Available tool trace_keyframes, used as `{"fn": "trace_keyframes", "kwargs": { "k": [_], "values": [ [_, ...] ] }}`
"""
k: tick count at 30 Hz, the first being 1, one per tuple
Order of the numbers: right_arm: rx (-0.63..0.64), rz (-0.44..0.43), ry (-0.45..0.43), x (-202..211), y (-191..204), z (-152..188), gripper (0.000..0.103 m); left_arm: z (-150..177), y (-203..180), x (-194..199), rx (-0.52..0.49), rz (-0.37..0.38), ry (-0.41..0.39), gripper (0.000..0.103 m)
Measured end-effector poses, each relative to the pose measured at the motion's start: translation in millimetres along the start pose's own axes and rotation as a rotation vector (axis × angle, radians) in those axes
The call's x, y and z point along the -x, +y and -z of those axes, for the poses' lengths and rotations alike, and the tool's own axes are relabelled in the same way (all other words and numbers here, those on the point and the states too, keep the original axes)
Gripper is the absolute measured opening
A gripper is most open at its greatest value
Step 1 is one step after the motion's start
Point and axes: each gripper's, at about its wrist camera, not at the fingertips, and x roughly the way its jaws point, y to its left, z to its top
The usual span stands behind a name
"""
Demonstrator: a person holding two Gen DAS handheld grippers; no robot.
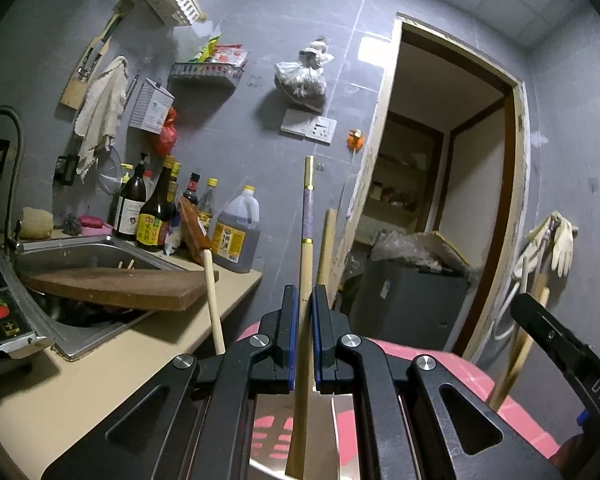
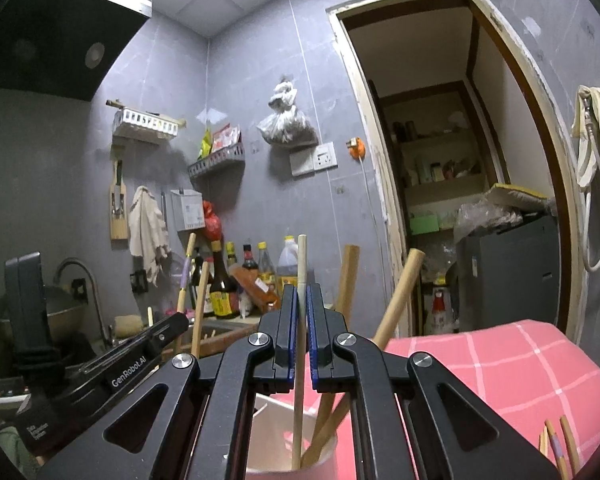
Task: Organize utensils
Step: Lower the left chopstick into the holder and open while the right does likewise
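My left gripper [image 1: 304, 296] is shut on a chopstick with a purple and gold upper part [image 1: 306, 248], held upright over a shiny steel holder [image 1: 340, 432]. A plain wooden stick [image 1: 214, 300] stands to its left. My right gripper [image 2: 302, 296] is shut on a pale wooden chopstick [image 2: 300, 360], held upright with its lower end inside a white cup [image 2: 272, 440]. Two thick wooden handles [image 2: 396, 296] lean in that cup. The left gripper shows at the left of the right wrist view [image 2: 140, 360], the right one at the right of the left wrist view [image 1: 560, 344].
A pink checked cloth [image 2: 500, 368] covers the surface under the cup. More chopsticks [image 2: 560, 448] lie at the lower right. A sink [image 1: 80, 252] with a wooden board [image 1: 116, 288] and sauce bottles [image 1: 156, 212] sit on the left counter. A doorway [image 2: 460, 160] is on the right.
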Motion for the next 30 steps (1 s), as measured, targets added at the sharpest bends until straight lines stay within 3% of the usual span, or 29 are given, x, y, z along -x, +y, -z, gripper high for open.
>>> {"fn": "trace_keyframes", "kwargs": {
  "k": [12, 21, 23, 25, 30],
  "values": [
    [-0.026, 0.016, 0.07, 5, -3, 3, 0.004, 14, -1, 1, -0.016, 0.034, 0.103, 0.005],
    [-0.02, 0.039, 0.08, 10, -4, 2, 0.009, 10, -1, 8, -0.006, 0.043, 0.117, 0.008],
    [-0.019, 0.042, 0.078, 13, -4, 2, 0.012, 9, -2, 10, -0.002, 0.047, 0.118, 0.014],
    [-0.017, 0.046, 0.07, 17, -4, 2, 0.022, 8, -4, 14, 0.0, 0.051, 0.115, 0.019],
    [-0.007, 0.053, 0.043, 26, -5, -3, 0.024, 2, -10, 21, 0.004, 0.05, 0.105, 0.034]
  ]
}}
